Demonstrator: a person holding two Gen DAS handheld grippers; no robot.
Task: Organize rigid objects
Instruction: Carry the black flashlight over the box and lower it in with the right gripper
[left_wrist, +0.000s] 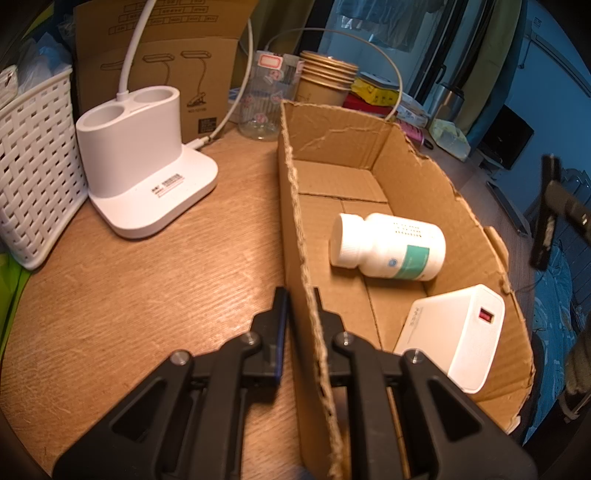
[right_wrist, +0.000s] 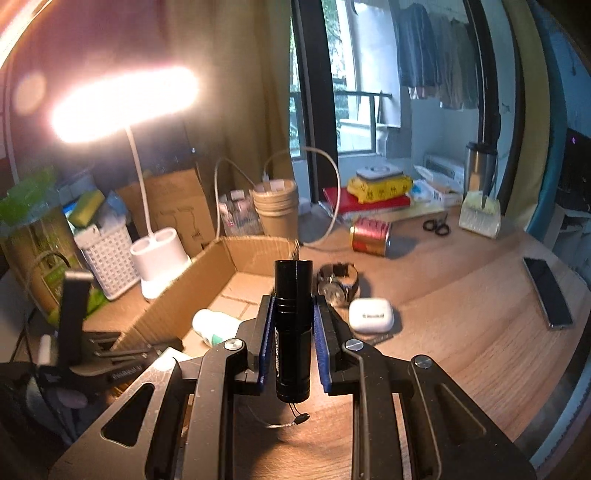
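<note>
My left gripper (left_wrist: 300, 295) is shut on the near wall of an open cardboard box (left_wrist: 295, 206), one finger outside and one inside. In the box lie a white pill bottle (left_wrist: 388, 245) on its side and a white charger block (left_wrist: 454, 332). My right gripper (right_wrist: 293, 306) is shut on a black flashlight (right_wrist: 293, 332) and holds it above the wooden table, right of the box (right_wrist: 207, 291). The bottle (right_wrist: 214, 326) also shows in the right wrist view. The right gripper also shows at the right edge of the left wrist view (left_wrist: 546, 214).
A white lamp base (left_wrist: 144, 162) and a white basket (left_wrist: 33, 158) stand left of the box. Paper cups (left_wrist: 325, 79) and a clear jar (left_wrist: 264, 99) stand behind it. A watch (right_wrist: 338, 282), white earbud case (right_wrist: 370, 314), red can (right_wrist: 370, 236), scissors (right_wrist: 437, 226) and phone (right_wrist: 548, 291) lie on the table.
</note>
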